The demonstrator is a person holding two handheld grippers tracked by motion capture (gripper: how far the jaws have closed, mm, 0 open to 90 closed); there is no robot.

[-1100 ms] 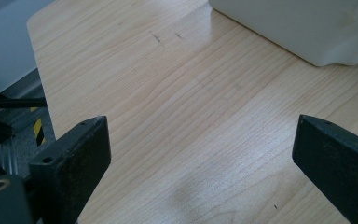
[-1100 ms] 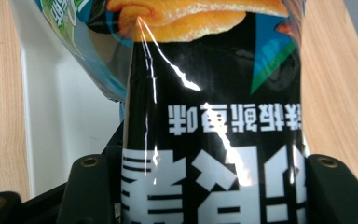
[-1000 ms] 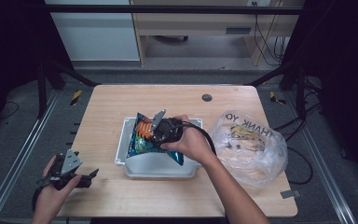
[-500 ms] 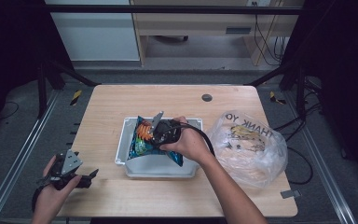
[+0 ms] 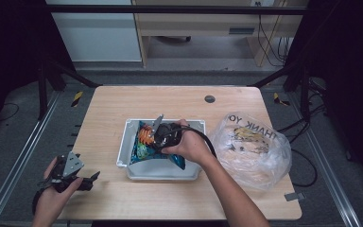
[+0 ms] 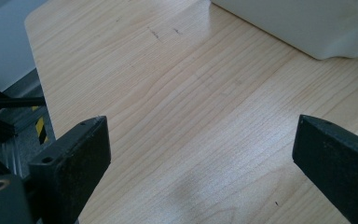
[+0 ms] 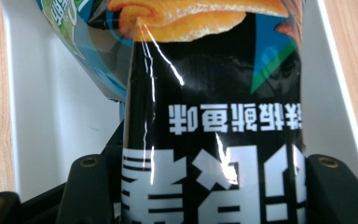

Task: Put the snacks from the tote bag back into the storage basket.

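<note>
Change since a second ago: my right hand-held gripper has shifted only slightly over the tray, and the snack bag sits a little lower and flatter in it than before; my left hand-held gripper has stayed where it was.

Right hand-held gripper: its jaws are clamped on the snack bag, the black printed foil pinched between them; in the right gripper view the bag runs away from me with the tray's white walls on both sides.

Left hand-held gripper: jaws spread wide with nothing between them, resting low over bare counter near the front left corner, the tray's white wall showing ahead of it.

Snack bag: inside the tray, leaning toward the tray's left wall, its orange and green end pointing to the far side, its blue corner toward the near wall.

Tray: near the middle of the counter, well apart from every edge.

Plastic bag: just right of the tray, bulging close to the counter's right edge.

Open room: broad bare wood behind the tray and to its left; a narrower strip in front of it; a small dark hole in the far part of the counter.
</note>
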